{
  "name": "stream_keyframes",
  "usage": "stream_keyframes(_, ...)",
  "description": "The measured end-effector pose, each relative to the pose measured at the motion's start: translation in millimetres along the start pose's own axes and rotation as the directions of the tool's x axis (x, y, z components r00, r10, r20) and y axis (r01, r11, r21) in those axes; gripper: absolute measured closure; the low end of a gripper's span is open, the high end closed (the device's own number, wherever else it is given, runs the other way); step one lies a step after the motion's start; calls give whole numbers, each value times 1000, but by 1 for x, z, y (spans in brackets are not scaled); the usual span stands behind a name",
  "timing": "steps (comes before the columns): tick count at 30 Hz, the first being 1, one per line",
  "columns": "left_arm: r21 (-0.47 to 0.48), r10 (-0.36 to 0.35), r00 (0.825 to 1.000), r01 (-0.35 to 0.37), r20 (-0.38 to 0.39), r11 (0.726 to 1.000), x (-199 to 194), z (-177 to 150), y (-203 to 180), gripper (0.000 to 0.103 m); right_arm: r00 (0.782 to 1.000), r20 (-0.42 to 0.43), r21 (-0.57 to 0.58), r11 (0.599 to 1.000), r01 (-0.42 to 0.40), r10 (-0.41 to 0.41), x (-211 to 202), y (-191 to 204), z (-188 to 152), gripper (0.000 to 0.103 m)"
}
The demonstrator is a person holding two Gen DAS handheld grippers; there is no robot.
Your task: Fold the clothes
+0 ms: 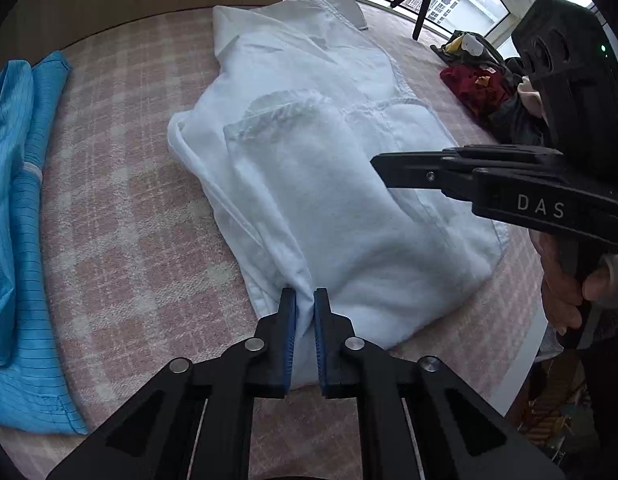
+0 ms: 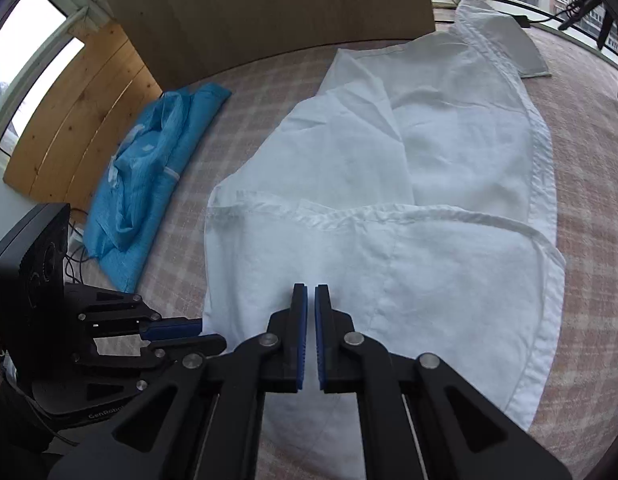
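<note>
The white shirt (image 1: 309, 168) lies partly folded mid-bed, collar toward the window edge, long axis running away from the left gripper (image 1: 305, 300), which pinches its near hem. The right gripper (image 2: 311, 296), pads nearly together and empty, hovers over the cloth's right side.

A: Where is the white cotton collared shirt (image 1: 309, 168)?
B: It lies partly folded on the pink checked cover, collar at the far end.
A: And the blue striped thin garment (image 1: 17, 240)?
B: Crumpled, well apart, left.
</note>
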State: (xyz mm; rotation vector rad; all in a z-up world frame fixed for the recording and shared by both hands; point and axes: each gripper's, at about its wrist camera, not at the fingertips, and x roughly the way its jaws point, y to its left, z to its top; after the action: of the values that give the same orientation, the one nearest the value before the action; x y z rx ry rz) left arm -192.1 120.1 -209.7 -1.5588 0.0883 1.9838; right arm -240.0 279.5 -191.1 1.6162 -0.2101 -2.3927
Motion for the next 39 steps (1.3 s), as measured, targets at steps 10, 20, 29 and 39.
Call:
stream_keyframes(10,67,55,998,-57,33,996,-35,-8,-8,99,996,89,79,997,-8,1,-36,-29,3,100)
stream_keyframes(20,69,56,998,-55,-14,996,-29,-14,-3,101,996,-16,-2,996,-89,89,0,19,-18,100)
stream_keyframes(29,139,21,993,-38,120,990,-60,35,-5,83,994,30,65,992,-110,108,-12,6,-10,102)
stream_keyframes(39,292,-85,996,79,8,953,-18,92,16,64,996,9,90,992,-93,92,-11,-4,-20,101)
